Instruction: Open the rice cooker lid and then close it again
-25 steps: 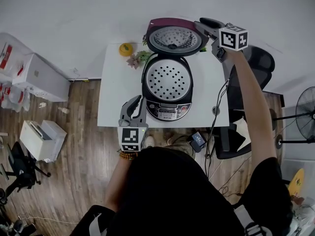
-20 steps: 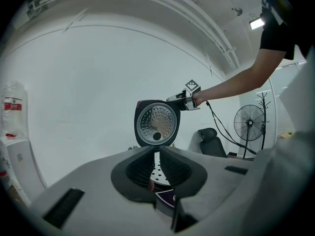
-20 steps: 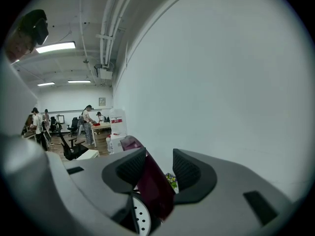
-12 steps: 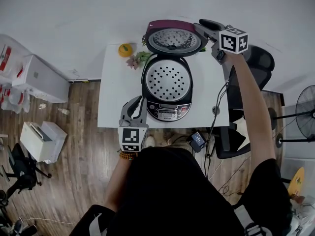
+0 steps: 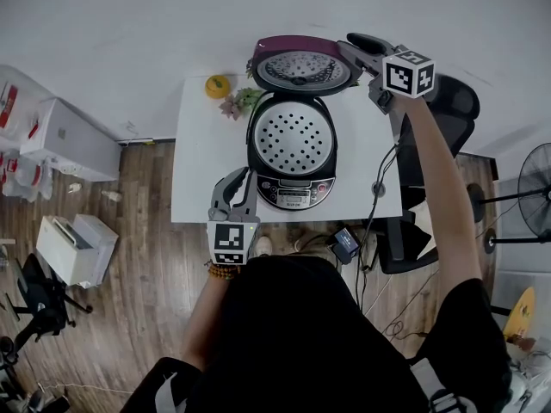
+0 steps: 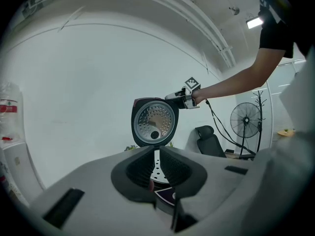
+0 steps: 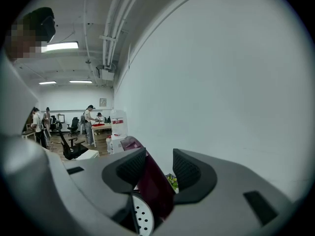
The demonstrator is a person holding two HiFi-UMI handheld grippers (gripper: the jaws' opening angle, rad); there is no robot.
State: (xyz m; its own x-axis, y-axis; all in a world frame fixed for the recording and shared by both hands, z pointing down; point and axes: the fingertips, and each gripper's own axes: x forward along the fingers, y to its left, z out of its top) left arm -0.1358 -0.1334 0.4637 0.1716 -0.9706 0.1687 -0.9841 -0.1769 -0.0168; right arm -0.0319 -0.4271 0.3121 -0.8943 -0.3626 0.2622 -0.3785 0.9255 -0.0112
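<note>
The rice cooker stands on the white table, its perforated inner tray showing. Its maroon lid is raised at the back, its silver inner face towards me. My right gripper reaches in from the right, shut on the lid's right edge. In the right gripper view the maroon lid runs between the two pads of the right gripper. My left gripper rests by the cooker's front left corner, its jaws shut. The left gripper faces the raised lid.
A yellow fruit and a small plant sit at the table's back left. A black office chair and a fan stand to the right. A cable hangs off the table's right edge. A white box lies on the floor at the left.
The lid and my right gripper have shifted very slightly. The lid's inner face looks a little flatter in the head view. The left gripper has not moved.
</note>
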